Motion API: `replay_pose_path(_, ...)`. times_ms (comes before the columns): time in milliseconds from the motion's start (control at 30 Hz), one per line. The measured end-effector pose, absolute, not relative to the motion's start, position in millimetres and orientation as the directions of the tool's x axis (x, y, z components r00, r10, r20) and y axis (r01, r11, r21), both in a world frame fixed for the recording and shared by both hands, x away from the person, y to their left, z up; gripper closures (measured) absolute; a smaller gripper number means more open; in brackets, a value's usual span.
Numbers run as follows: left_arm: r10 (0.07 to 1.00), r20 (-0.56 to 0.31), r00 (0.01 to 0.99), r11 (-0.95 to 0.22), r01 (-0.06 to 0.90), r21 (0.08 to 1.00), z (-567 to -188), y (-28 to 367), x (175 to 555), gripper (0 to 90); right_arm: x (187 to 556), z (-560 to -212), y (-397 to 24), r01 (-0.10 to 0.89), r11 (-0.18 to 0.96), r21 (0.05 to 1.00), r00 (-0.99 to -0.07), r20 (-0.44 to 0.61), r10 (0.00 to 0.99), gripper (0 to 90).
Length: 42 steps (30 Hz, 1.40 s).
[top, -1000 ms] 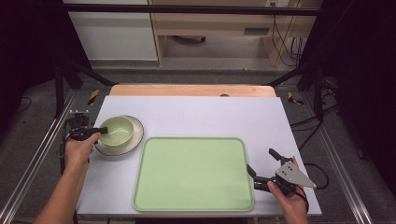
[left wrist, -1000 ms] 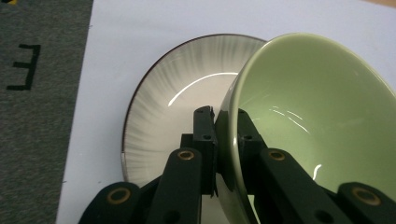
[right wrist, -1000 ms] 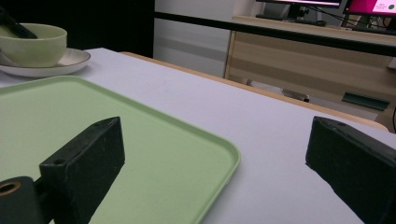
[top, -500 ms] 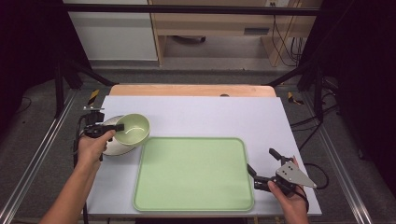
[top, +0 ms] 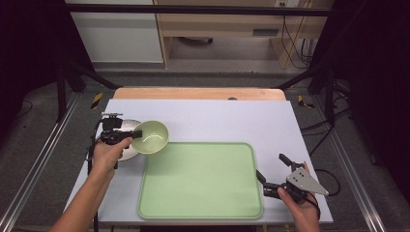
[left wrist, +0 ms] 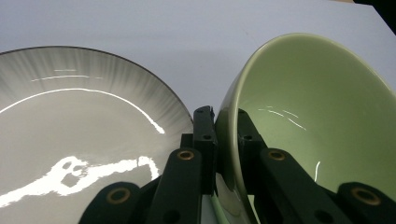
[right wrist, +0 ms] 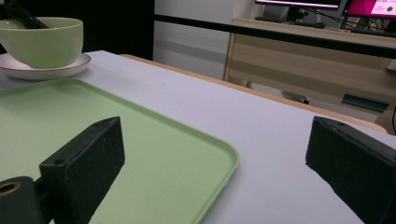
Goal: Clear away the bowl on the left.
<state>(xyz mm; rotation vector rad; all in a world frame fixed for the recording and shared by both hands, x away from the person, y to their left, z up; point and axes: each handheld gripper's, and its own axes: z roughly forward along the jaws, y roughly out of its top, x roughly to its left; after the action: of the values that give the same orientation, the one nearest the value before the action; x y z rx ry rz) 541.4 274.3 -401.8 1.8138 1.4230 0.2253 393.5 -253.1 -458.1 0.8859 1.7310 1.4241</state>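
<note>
On the pale surface (top: 208,121), far left, the left claw (top: 137,134) pinches the green bowl (top: 151,137) by its rim above the plate (top: 126,151); glazed, probably slippery and breakable. The right claw (top: 272,174) gapes empty.

Two black plastic hand-held grippers (top: 137,134) (top: 273,171) with chunky square fingers (right wrist: 88,161) and small brass rivets. Grey three-cornered plate (top: 304,181) on the right one. Bare forearms, no sleeves.

Even overhead light is falling on the table (top: 217,121), casting faint shadows, while the surroundings are sitting dark. White glare is streaking the plate (left wrist: 70,140) and the bowl (left wrist: 317,121). The nearest jaws are blurring softly.
</note>
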Motion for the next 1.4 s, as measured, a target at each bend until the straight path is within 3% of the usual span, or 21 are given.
replay_pose_path(1400,0.791,-0.331,0.514,-0.189,0.72,0.667,-416.8,205.1,519.1,82.9,393.4,-457.5,-254.2,0.065,0.154,0.986,-0.507,-0.1,0.856,4.6)
